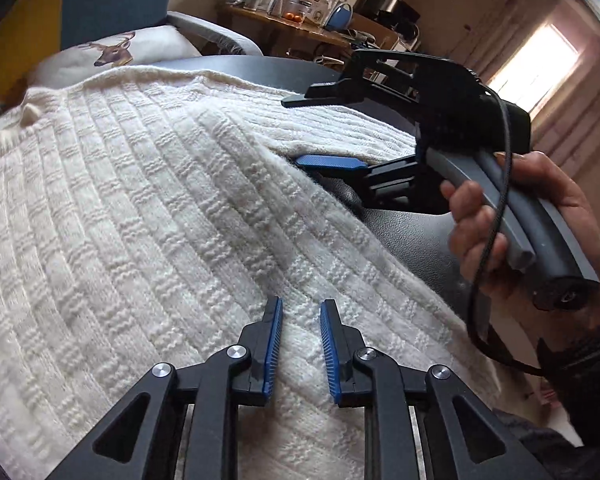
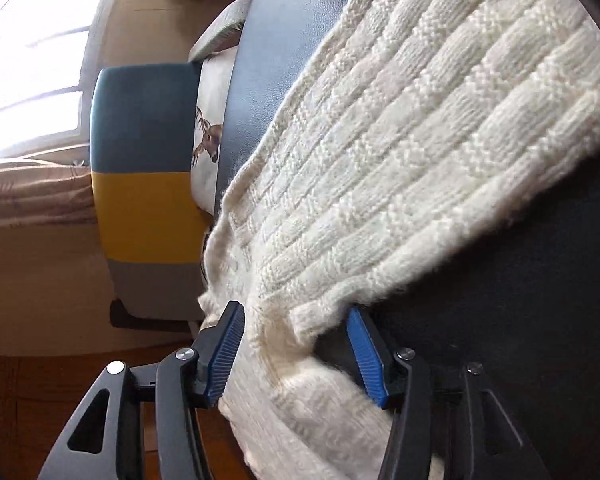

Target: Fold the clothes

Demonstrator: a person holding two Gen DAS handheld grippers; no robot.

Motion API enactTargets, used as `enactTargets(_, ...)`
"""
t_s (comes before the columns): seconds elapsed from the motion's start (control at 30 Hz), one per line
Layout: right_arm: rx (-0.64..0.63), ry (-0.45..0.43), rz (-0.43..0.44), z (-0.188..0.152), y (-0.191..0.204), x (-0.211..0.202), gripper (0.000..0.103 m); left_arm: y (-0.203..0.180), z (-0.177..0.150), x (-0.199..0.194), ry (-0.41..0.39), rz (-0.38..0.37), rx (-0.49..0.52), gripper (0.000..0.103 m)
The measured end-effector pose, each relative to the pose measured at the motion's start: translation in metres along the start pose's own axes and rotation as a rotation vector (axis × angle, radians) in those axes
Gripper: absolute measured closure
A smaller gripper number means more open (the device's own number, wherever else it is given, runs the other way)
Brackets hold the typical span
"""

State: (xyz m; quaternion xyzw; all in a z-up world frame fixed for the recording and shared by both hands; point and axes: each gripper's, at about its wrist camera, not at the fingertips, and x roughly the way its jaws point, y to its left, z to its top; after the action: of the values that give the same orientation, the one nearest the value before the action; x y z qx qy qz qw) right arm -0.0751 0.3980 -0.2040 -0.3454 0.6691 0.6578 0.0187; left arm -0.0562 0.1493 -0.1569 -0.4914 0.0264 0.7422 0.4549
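Cream basket-weave knit sweater [image 1: 148, 208] – fuzzy-edged, on dark table [image 2: 284, 40], left tongs [image 1: 300, 350] slightly apart, right tongs [image 2: 296, 354] apart astride its edge

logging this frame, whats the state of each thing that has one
cream knit sweater: spread on the dark table, edge between the right jaws
left gripper: jaws slightly apart over the sweater, gripping nothing
right gripper: open around the sweater edge, pads not pressing
deer cushion: lying beyond the table

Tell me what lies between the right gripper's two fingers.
The edge of the cream knit sweater lies between the right gripper's open fingers, over the dark table. The pads are not pressing it. The right wrist view shows this.
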Motion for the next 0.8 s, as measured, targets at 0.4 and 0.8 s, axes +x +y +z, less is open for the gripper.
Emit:
enactTargets(0.4,-0.039,-0.118,0.167,0.022,0.032,-0.024,0.035,-0.006,0.024,-0.027,-0.126,0.012,0.019,0.083)
enactTargets(0.8,-0.082,-0.016,0.008,0.035,0.006,-0.050,0.034,0.026,0.069,0.047,0.016,-0.068,-0.100,0.080)
